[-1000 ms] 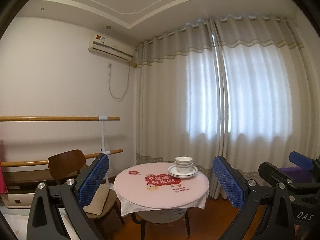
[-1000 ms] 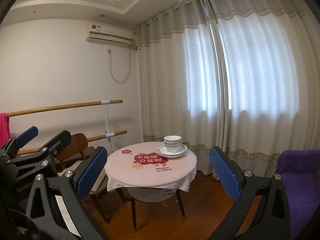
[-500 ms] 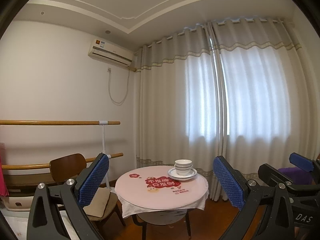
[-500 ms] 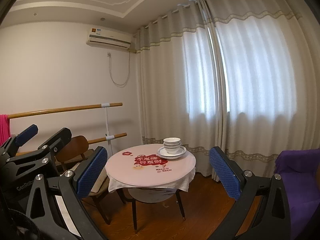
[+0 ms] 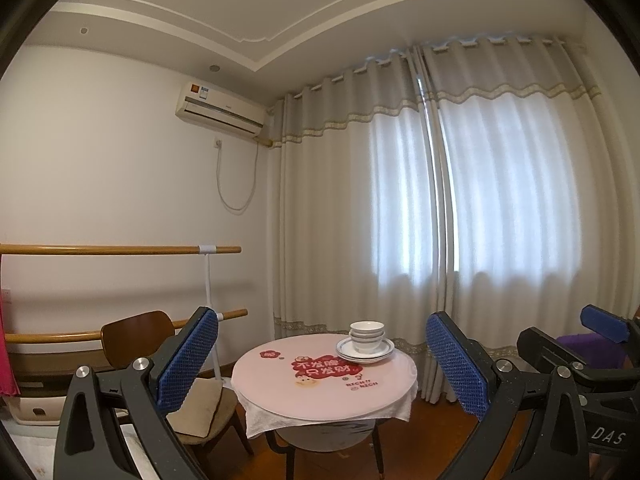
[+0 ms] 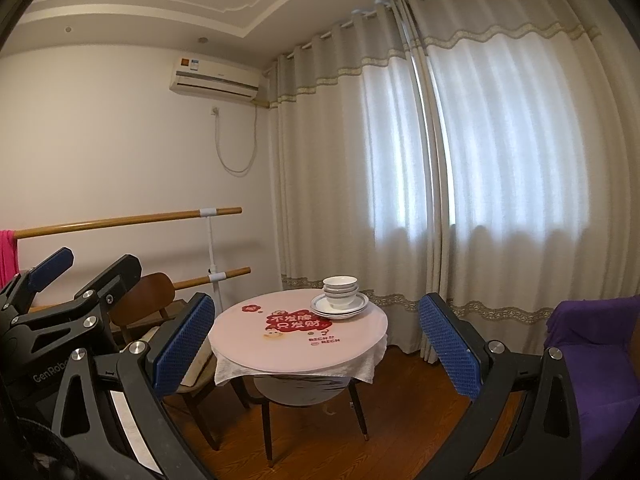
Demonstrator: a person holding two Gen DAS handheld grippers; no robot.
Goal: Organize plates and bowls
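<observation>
Right wrist view shows stacked bowls point(image 6: 340, 291) on plates point(image 6: 339, 307) at the round table's point(image 6: 296, 348) one o'clock edge, apparently organized, while left gripper point(image 5: 322, 360) and right gripper point(image 6: 316, 340) hang wide open, empty.

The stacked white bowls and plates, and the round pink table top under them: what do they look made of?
The stacked white bowls and plates look like glazed ceramic or porcelain: smooth, white, thin dark rim lines; melamine is possible. The round pink table top looks like a smooth printed sheet, probably plastic, lying over a white cloth.
</observation>
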